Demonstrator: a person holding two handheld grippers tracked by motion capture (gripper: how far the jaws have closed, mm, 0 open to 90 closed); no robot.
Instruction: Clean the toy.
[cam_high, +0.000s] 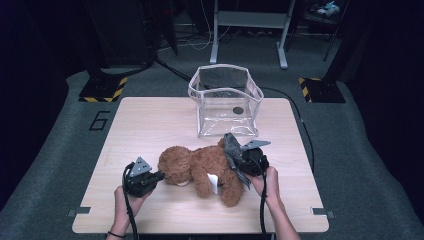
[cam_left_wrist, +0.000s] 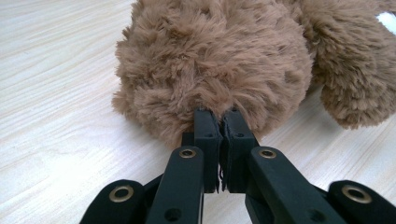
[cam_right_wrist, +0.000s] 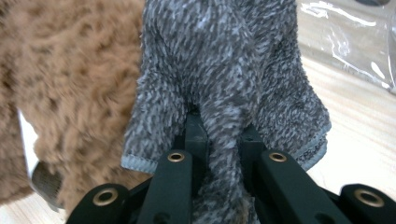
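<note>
Pinching teddy bear (cam_left_wrist: 215, 60) fur, left hand-held gripper (cam_left_wrist: 219, 122) level, right hand-held gripper (cam_right_wrist: 219, 133) clamping grey cloth (cam_right_wrist: 224, 60)

teddy bear (cam_high: 202, 167) lies on table (cam_high: 150, 120), pouch (cam_high: 225, 100) behind it.

My two grippers are matte black: the left gripper (cam_high: 159, 175) carries a grey three-cornered plate on top, the right gripper (cam_high: 231, 148) another. Brass-ringed screw holes stud the black jaw arms in both gripper views. A black cable trails from each, and I wear a dark band beside the left cable
</note>
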